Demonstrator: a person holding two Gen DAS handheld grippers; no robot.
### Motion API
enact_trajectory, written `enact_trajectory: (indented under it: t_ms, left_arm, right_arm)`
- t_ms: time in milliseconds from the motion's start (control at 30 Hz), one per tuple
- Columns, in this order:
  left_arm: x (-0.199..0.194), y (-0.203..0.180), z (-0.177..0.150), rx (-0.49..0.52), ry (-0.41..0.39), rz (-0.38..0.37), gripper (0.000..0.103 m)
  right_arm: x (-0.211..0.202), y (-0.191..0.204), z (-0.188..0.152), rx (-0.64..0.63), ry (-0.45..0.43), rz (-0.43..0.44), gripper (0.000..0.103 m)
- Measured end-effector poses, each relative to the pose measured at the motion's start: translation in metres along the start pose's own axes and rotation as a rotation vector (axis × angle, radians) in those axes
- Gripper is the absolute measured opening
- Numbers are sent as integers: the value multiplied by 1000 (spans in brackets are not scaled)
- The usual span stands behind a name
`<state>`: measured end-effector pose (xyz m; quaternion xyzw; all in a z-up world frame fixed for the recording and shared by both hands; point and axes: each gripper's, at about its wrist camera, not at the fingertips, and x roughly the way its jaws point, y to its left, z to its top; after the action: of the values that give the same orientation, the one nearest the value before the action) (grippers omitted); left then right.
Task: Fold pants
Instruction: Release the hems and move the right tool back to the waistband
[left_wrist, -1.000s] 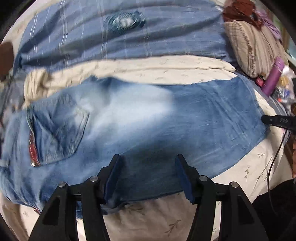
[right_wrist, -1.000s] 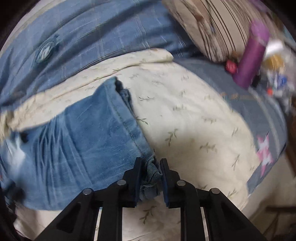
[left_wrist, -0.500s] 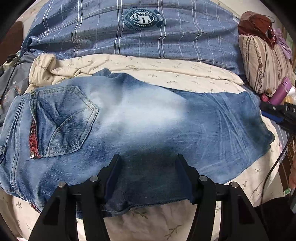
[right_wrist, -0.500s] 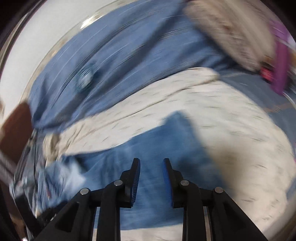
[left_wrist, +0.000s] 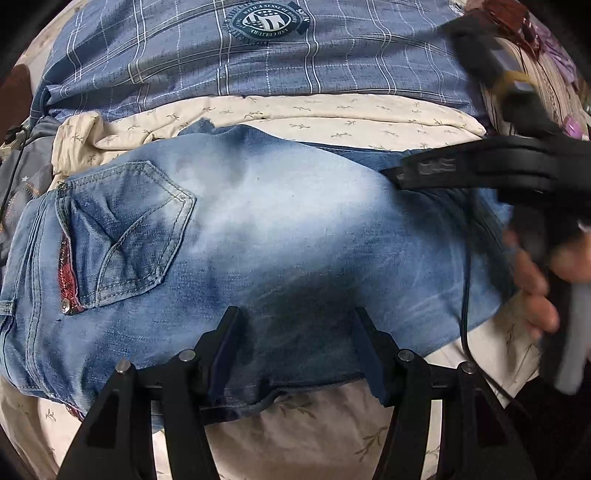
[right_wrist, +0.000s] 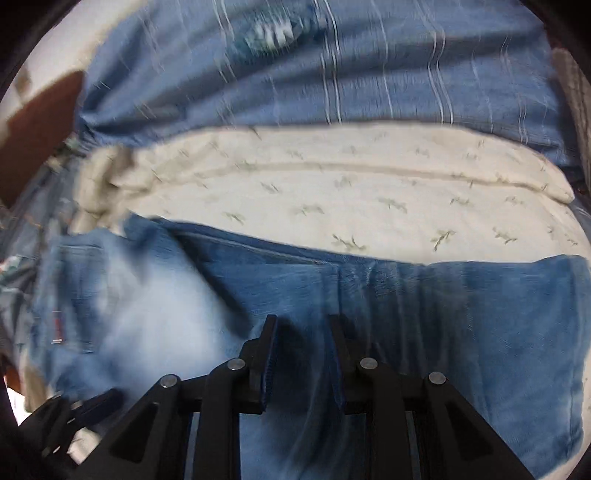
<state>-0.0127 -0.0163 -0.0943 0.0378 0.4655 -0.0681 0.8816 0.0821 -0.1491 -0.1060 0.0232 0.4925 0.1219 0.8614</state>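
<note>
Pants (left_wrist: 280, 236) flat on bedsheet (left_wrist: 332, 118) | both grippers' fingers parted, empty

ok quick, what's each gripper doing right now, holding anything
left gripper: open, over the near edge of the jeans, gripping nothing.
right gripper: open, nothing between the pads, above the jeans.

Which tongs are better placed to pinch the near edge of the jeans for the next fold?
Probably the left tongs: open, straddling the near edge of the faded blue denim jeans. The right tongs hover over mid-fabric, in a blurred view.
</note>
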Motion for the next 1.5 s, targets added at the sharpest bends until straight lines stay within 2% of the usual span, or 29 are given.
enact_trajectory:
  t_ms: [200, 333, 400, 467, 533, 600, 667, 700, 800, 967, 1133, 1233, 1400, 1500]
  left_arm:
    - [-3, -2, -5, 20, -3, 4, 62]
    - [-6, -1, -7, 18, 3, -2, 62]
    - [-6, 0, -7, 14, 5, -4, 62]
    - [-6, 0, -6, 16, 5, 2, 62]
    - [-5, 0, -4, 16, 5, 7, 62]
    - [-5, 0, -3, 14, 5, 10, 62]
    - [-5, -1, -3, 19, 2, 16, 62]
    - [-5, -1, -4, 24, 1, 18, 62]
    - [-5, -3, -4, 32, -1, 20, 62]
    - [-3, -3, -3, 31, -1, 14, 62]
    - [-4, 0, -4, 25, 2, 8, 63]
    - [-5, 1, -4, 22, 4, 10, 63]
    - [-4, -1, -3, 15, 5, 13, 63]
    - [-8, 3, -2, -18, -11, -5, 62]
  right_arm:
    - [13, -4, 22, 16, -64, -78, 27]
    - [3, -12, 28, 71, -71, 15, 27]
    - [-6, -11, 31, 75, -80, 103, 27]
    - [-17, -2, 29, 27, -88, 207, 27]
    - [-27, 15, 24, -52, -99, 245, 27]
    - [-28, 33, 19, -122, -97, 205, 27]
    - [-17, 41, 18, -133, -79, 139, 27]
    - [-11, 41, 18, -126, -63, 132, 27]
    - [12, 35, 21, -78, 37, 160, 27]
    - [17, 37, 27, -66, 20, 141, 27]
    - [8, 15, 42, 34, 29, 204, 28]
    - [13, 0, 41, 121, 78, 258, 28]
    - [19, 8, 37, 76, 76, 201, 28]
    - [13, 4, 36, 81, 65, 202, 28]
